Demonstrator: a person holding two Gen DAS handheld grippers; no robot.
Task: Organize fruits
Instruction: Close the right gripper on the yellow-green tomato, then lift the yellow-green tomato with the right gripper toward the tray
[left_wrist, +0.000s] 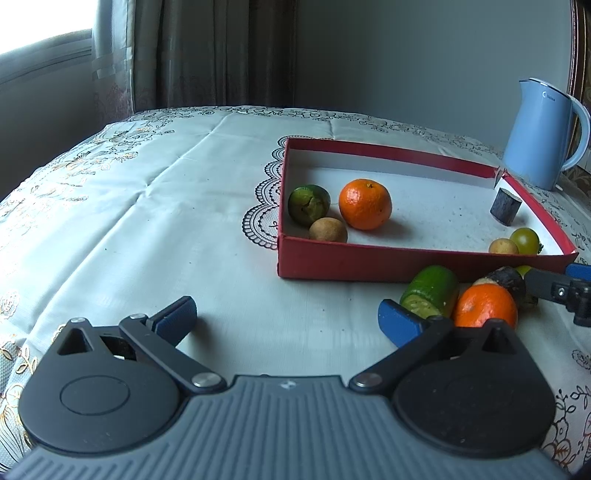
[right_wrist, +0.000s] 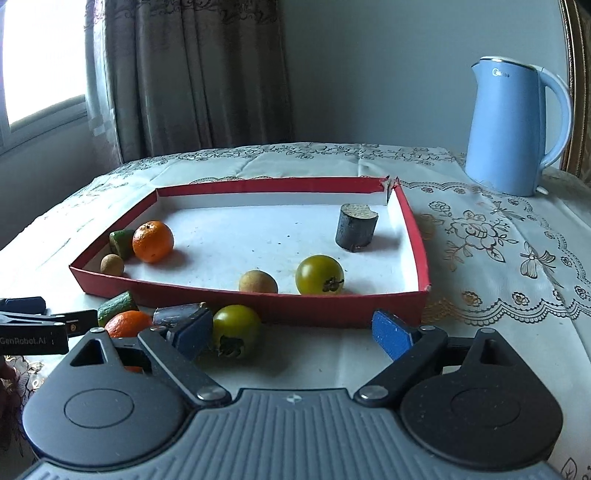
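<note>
A red box (right_wrist: 258, 300) holds an orange (right_wrist: 152, 242), a green chunk (right_wrist: 122, 242), two longans, a green tomato (right_wrist: 319, 275) and a dark chunk (right_wrist: 356, 227). In front of it on the cloth lie a cucumber piece (left_wrist: 432, 291), an orange (left_wrist: 485, 306), a dark chunk (left_wrist: 508, 280) and another green tomato (right_wrist: 236, 328). My right gripper (right_wrist: 293, 332) is open, and that tomato sits just inside its left finger with the pads apart from it. My left gripper (left_wrist: 288, 319) is open and empty, its right finger beside the cucumber piece.
A blue kettle (right_wrist: 517, 129) stands at the back right of the table, behind the box (left_wrist: 369, 264). The embroidered tablecloth (left_wrist: 147, 221) stretches left of the box. Curtains and a window lie beyond the far edge.
</note>
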